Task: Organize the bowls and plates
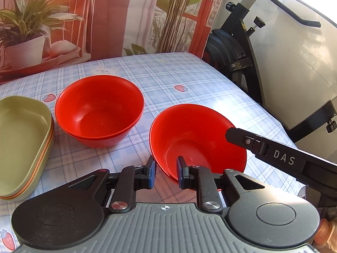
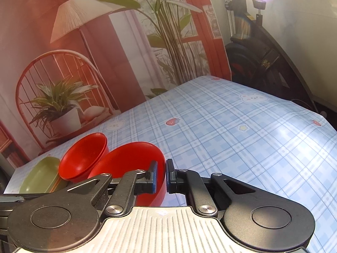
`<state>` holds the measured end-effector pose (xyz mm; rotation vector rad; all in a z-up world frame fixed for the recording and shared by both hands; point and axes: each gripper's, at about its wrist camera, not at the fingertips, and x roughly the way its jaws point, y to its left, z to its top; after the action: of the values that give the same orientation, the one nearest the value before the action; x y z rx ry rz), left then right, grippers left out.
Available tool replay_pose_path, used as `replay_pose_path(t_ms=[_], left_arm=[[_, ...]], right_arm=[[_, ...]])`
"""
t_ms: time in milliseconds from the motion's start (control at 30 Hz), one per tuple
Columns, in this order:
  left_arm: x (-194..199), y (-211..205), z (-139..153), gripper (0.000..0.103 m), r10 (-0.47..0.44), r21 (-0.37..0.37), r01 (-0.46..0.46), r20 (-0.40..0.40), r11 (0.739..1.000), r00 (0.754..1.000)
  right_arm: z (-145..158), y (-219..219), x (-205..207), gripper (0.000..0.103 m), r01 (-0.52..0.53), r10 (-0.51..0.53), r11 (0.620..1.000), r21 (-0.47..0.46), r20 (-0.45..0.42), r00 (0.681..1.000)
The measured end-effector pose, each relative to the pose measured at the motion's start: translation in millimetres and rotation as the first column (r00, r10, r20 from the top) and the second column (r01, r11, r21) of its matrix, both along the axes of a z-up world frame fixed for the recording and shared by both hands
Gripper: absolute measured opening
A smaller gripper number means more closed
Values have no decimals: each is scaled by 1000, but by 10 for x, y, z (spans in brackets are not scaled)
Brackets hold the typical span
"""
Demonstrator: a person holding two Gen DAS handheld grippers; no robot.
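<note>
Red plastic fills the middle of both views. In the left wrist view a stack of red bowls (image 1: 99, 109) sits left of centre on the checked tablecloth (image 1: 189, 80); we count two, judging by the double rim line along its lower side. A single red bowl (image 1: 195, 141) lies lower right of centre, tilted toward the camera rather than flat. At the left edge sits a stack of green rectangular plates (image 1: 23, 145); the layered rims, with orange lines between, suggest about three, though we cannot count them with certainty.

The left gripper (image 1: 166, 172) has its blue-padded fingers a little apart around the single bowl's near rim; whether the pads actually touch the rim we cannot tell, so we call it partly spread and not clearly gripping. The right gripper (image 2: 161, 176) stands with its jaws nearly together about that bowl's rim at the lower centre of its own view, and the tilt of the bowl suggests it is pinched there. In the left wrist view one finger of it reaches in from the right over the bowl's far edge.

We judge the task well advanced: the plates are gathered and two bowls are nested. What remains, as far as we see, is to set the single red bowl into the stack just beside it. The rest of the cloth shows nothing else to sort.
</note>
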<state>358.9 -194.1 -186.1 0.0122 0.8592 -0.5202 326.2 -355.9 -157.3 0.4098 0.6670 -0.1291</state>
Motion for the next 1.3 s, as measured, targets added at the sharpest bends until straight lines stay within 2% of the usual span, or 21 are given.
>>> replay_pose_path(t_ms=[533, 767, 1033, 1167, 1300], left_arm=[[-100, 128, 132, 22, 25, -34, -24, 17, 999, 1000], [-69, 243, 279, 22, 44, -61, -41, 44, 997, 998], [95, 484, 428, 22, 105, -92, -100, 56, 991, 993], [283, 638, 483, 22, 135, -115, -129, 43, 985, 990], [457, 727, 471, 22, 142, -96, -138, 27, 986, 990]], right_arm=[[253, 190, 26, 8, -27, 29, 998, -60, 31, 999], [387, 239, 138, 8, -51, 55, 997, -65, 56, 997], [440, 410, 496, 8, -130, 133, 990, -46, 72, 989], [359, 484, 740, 8, -165, 166, 986, -21, 61, 984], [263, 573, 917, 8, -191, 191, 982, -11, 42, 981]])
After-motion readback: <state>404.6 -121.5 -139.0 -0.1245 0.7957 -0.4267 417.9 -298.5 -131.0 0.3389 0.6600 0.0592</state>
